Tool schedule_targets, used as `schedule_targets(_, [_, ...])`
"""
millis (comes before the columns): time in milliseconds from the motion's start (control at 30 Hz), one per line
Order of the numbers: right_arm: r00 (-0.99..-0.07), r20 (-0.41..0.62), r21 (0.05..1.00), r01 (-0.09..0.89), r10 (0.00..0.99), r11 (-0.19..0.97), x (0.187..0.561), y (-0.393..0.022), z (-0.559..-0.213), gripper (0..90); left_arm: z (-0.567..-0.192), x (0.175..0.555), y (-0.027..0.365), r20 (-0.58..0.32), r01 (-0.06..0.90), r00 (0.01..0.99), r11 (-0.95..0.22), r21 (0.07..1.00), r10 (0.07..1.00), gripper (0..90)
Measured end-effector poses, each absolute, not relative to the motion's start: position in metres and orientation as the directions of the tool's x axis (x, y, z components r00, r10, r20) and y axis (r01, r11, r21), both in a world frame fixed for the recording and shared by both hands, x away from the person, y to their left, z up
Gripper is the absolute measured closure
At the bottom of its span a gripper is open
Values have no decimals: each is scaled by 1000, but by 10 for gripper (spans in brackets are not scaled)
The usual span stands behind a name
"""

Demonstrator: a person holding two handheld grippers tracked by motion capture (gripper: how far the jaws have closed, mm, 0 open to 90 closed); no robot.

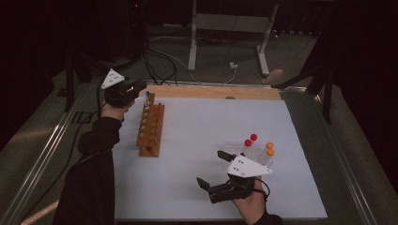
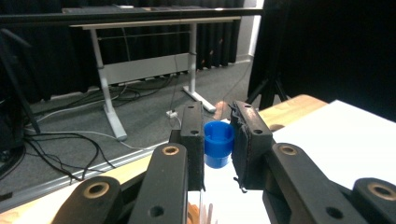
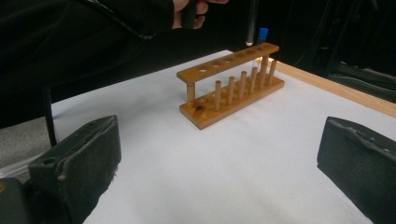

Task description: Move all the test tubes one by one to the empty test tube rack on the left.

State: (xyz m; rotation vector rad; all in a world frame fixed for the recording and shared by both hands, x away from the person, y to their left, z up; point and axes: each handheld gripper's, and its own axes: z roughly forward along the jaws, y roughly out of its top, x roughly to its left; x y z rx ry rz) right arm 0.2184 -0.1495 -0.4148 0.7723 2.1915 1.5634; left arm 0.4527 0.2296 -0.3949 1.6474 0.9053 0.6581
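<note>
A wooden test tube rack (image 1: 151, 124) stands on the left part of the white mat (image 1: 206, 117), with two rows of holes and pegs. My left gripper (image 1: 141, 89) hangs over the rack's far end, shut on a clear tube with a blue cap (image 2: 218, 140); the cap sits between the two black pads. From the right gripper view, that blue cap (image 3: 263, 33) rises just above the far end hole of the rack (image 3: 229, 88), the tube reaching down into it. My right gripper (image 1: 210, 167) rests low near the mat's front edge, open and holding nothing.
Tubes with red caps (image 1: 250, 139) and orange caps (image 1: 270, 148) lie in a clear holder right of my right gripper. A wooden board (image 1: 211, 92) borders the mat's far side. Beyond it are a desk frame (image 1: 230, 28) and floor cables.
</note>
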Motion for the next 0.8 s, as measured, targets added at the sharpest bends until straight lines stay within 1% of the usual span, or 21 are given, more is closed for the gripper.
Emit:
schedule_targets(233, [-796,44,939,239,603,247,219,-151,-416,0,-407,457,231,-31,238,532,-114,965,846,771])
schedule_targets(533, [-798,54,939,245,601,241,219,-151,-416,0,-423,459,226,-37,270,537,-130,954,843,771])
schedule_targets(800, [-799,59,939,247,598,238,219,-151,-416,0,-442,460,222,-60,299,535,-122,946,843,771])
